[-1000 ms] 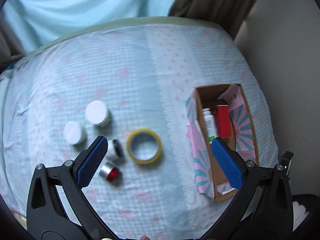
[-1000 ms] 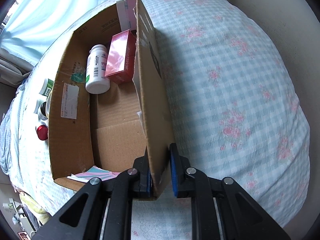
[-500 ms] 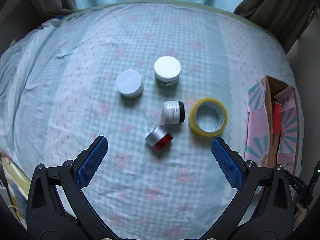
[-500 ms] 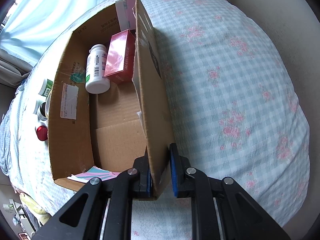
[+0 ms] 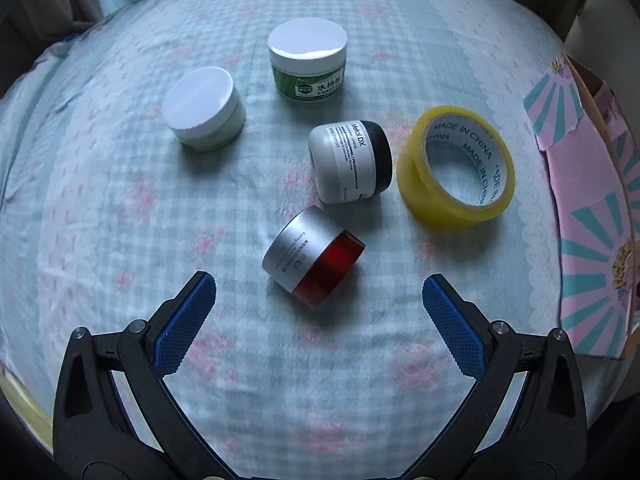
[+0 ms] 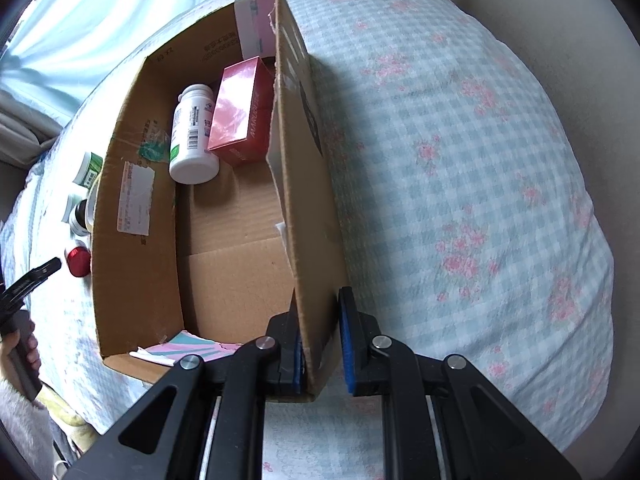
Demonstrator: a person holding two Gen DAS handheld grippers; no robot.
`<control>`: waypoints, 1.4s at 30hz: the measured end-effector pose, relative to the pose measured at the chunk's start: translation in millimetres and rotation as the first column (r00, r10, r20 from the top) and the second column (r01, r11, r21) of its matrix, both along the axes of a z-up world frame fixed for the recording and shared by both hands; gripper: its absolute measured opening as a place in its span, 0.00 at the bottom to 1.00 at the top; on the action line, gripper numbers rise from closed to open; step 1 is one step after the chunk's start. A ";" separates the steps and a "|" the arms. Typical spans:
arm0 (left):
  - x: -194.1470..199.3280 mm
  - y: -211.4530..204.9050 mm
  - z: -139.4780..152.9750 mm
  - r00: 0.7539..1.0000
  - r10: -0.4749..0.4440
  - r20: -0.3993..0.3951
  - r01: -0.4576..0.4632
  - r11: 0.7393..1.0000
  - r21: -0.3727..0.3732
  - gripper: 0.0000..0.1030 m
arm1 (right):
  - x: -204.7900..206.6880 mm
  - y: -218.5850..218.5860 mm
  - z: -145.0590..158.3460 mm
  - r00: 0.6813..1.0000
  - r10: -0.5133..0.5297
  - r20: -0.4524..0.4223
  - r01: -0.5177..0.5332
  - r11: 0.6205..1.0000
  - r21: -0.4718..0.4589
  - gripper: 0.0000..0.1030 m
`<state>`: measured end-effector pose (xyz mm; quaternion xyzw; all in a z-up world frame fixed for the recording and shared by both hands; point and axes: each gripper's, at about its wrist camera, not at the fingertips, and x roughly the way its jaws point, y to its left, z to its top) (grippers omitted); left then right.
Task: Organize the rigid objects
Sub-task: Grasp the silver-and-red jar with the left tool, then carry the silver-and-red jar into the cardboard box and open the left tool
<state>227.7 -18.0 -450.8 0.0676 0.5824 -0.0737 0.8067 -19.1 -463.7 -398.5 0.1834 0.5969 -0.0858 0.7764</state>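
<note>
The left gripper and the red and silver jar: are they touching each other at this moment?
Apart. In the left wrist view the left gripper is open, and bedsheet shows between each blue pad and the red and silver jar.

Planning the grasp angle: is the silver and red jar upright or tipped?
Tipped. The silver and red jar lies on its side on the bedspread, label sideways, red end facing right.
</note>
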 end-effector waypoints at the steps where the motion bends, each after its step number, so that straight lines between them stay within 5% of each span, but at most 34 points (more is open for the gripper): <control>1: 2.2 0.3 -5.7 0.999 -0.034 0.004 0.034 0.999 0.002 1.00 | 0.0 0.2 -0.1 1.000 0.002 0.000 -0.002 1.000 -0.002 0.14; 4: 6.5 1.8 -20.1 0.989 -0.149 0.018 0.149 0.989 0.024 0.97 | -0.2 -0.6 0.0 1.000 0.006 0.002 -0.006 1.000 0.003 0.14; 10: 15.6 5.2 -37.1 0.948 -0.319 0.000 0.319 0.948 0.026 0.70 | 3.0 2.3 -1.0 0.999 0.037 -0.007 -0.037 0.999 -0.019 0.14; 16: 22.9 1.7 -41.8 0.927 -0.374 -0.012 0.374 0.927 -0.022 0.45 | 1.8 2.7 -2.4 1.000 0.022 -0.004 -0.022 1.000 -0.021 0.14; 19: 20.6 0.3 -40.7 0.924 -0.384 0.003 0.383 0.923 -0.020 0.42 | 2.6 3.8 -2.5 1.000 0.016 -0.007 -0.016 0.999 -0.028 0.14; 29: 14.5 14.7 -27.7 0.963 -0.269 0.015 0.269 0.961 -0.067 0.37 | 0.8 5.0 -2.8 1.000 0.010 0.011 -0.009 0.999 -0.037 0.14; 42: 7.1 13.2 44.8 0.992 -0.114 0.058 0.121 0.983 -0.138 0.37 | -5.2 2.2 -1.4 0.999 -0.022 0.039 0.023 1.000 -0.016 0.14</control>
